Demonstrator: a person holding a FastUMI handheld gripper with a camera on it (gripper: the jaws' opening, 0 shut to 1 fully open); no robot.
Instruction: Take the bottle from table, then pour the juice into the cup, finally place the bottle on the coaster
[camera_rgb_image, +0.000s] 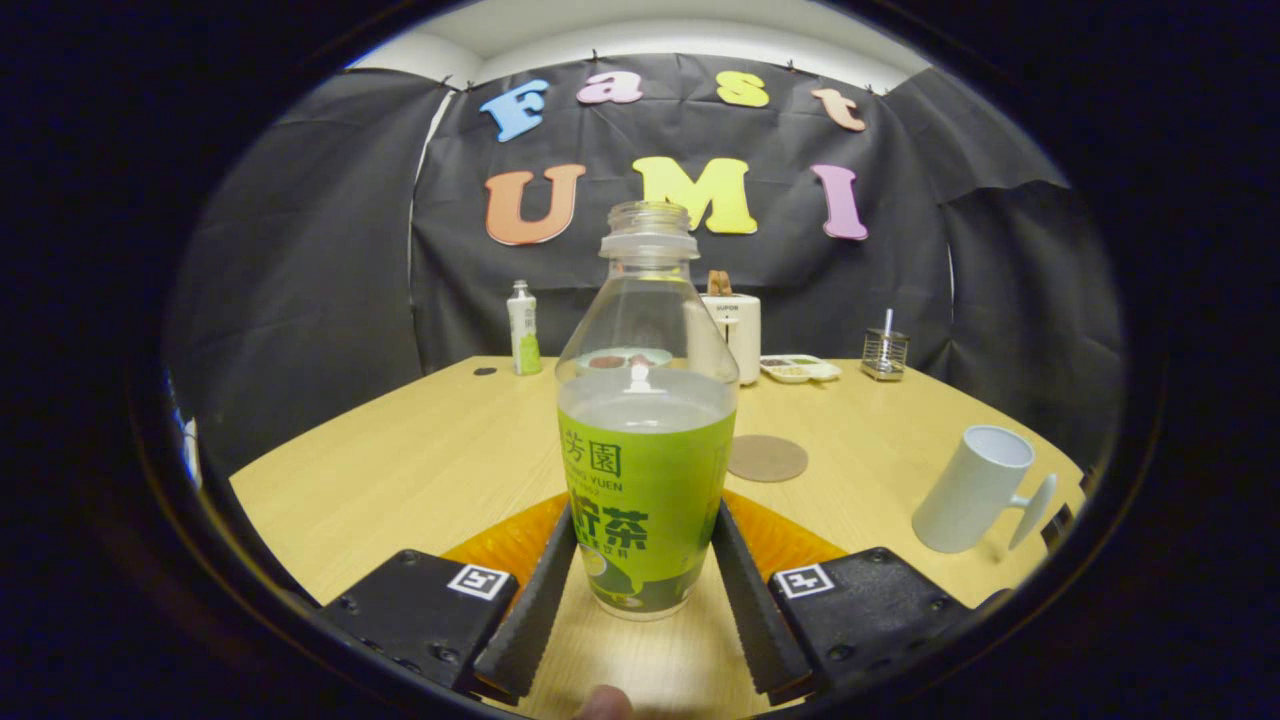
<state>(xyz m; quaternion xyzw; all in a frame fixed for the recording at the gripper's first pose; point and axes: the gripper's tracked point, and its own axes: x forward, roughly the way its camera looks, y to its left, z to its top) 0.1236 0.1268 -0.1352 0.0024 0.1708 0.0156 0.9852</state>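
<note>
The uncapped bottle (646, 440) stood upright on the table (420, 470) between the fingers of the gripper (646, 560), whose jaws seemed pressed against its label; a firm, level grip would keep juice in. The coaster (767, 458) lay just behind, the cup (975, 488) well right, nothing blocking

An uncapped green-labelled bottle (646, 470) stood upright on a wooden table (400, 470), between the gripper (646, 540)'s 2 ribbed black fingers (540, 590), which pressed against its sides. Beyond it, a round brown coaster (767, 458) lay flat. Further right stood a white cup (975, 488). A small bottle (523, 342) stood far back.
</note>
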